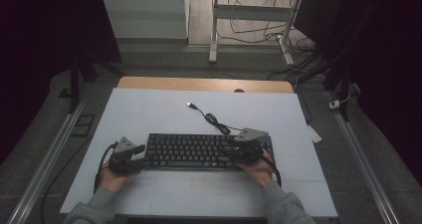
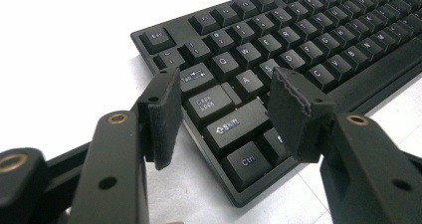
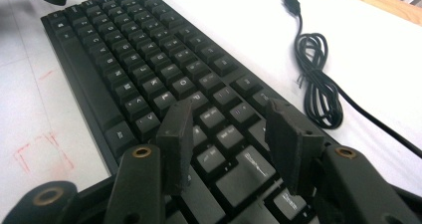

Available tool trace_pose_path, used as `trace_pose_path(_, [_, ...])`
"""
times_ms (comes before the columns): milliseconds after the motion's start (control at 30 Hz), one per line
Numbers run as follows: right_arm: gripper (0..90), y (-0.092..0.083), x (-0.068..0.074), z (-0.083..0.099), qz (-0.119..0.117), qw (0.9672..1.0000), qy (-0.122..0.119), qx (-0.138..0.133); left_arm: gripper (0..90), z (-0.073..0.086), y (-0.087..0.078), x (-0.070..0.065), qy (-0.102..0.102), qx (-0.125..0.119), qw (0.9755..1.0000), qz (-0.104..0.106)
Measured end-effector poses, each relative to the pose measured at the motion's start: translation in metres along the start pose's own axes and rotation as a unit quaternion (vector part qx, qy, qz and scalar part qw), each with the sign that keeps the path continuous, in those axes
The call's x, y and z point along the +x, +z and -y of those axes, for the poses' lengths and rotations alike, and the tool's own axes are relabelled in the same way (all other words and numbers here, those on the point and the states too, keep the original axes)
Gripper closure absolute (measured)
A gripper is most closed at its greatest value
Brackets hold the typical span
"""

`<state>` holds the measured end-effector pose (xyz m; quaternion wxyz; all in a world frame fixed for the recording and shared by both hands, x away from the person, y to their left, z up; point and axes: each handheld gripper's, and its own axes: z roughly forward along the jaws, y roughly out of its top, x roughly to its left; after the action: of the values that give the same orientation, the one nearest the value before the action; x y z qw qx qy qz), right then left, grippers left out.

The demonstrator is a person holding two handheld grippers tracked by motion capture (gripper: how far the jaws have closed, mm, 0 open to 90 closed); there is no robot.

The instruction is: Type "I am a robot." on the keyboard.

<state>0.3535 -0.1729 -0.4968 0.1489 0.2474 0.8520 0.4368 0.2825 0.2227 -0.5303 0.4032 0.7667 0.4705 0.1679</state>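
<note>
Black keyboard [image 1: 199, 151], matte square keycaps, table centre | left gripper [image 2: 221, 109] at its 9 o'clock end, released | right gripper [image 3: 229, 134] at 3 o'clock end, released | coiled USB cable [image 1: 211, 118] at 12.

My high view sits above my side of the table [image 1: 149, 109] and looks forward and down, far enough back to take in the whole white top and the floor beyond. The left gripper view rides low on the left hand-held gripper [image 2: 224, 114], close over the keyboard [image 2: 308, 40], facing along its Esc-to-Ctrl end. The right gripper view rides on the right hand-held gripper [image 3: 231, 144], just above the keyboard's opposite end, looking down its length toward the coiled cable [image 3: 318, 84]. All three views share the keyboard; the right gripper view also catches the left hand-held gripper at its far top corner.
</note>
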Motion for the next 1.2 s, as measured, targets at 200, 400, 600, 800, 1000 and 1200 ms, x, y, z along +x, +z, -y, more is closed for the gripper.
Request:
trace_pose_path(200, [54.1,-0.004,-0.001,0.003,0.003,1.0,0.002,-0.003,45.1,0.0,0.001,0.0,0.003,0.004,1.0,0.003])
trace_pose_path(400, [54.1,-0.006,-0.001,0.005,0.004,1.0,0.004,-0.003,44.0,-0.001,-0.001,0.0,0.009,0.004,0.9999,0.004])
trace_pose_path(600, [54.1,-0.007,-0.001,0.006,0.006,1.0,0.002,-0.002,43.6,-0.005,-0.004,-0.004,0.017,0.0,0.9998,0.013])
trace_pose_path(800, [53.9,-0.008,-0.002,0.006,0.006,0.9999,0.009,-0.004,43.9,-0.021,-0.007,-0.014,0.052,0.001,0.9977,0.043])
trace_pose_path(1000, [53.5,-0.011,-0.002,0.009,0.011,0.9998,0.014,-0.007,44.5,-0.037,-0.006,-0.025,0.08,0.018,0.9946,0.064])
trace_pose_path(1200, [53.4,-0.02,0.0,0.015,0.015,0.9997,0.02,-0.009,46.1,-0.058,0.006,-0.042,0.12,0.046,0.9877,0.089])
